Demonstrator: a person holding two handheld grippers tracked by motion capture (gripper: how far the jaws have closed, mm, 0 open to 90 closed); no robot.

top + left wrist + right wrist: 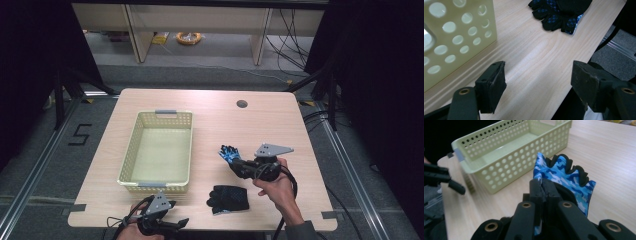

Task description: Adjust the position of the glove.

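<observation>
Right gripper (543, 187) is pinching a blue camouflage fingerless glove (564, 176) with black trim, jaws closed on its cuff, just right of the pale green perforated plastic basket (131, 150). Nothing is lying between glove and basket. Left gripper (536, 85) is hovering open-jawed off the basket's near corner. Another black glove (228, 198) is lying near the wooden table's (280, 125) front edge.

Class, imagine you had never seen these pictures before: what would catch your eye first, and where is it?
Most striking is the blue camouflage glove, pinched in the right claw right of the pale yellow basket. A second, dark glove lies flat near the table's front edge, and the left claw hangs open at the front-left corner.
</observation>
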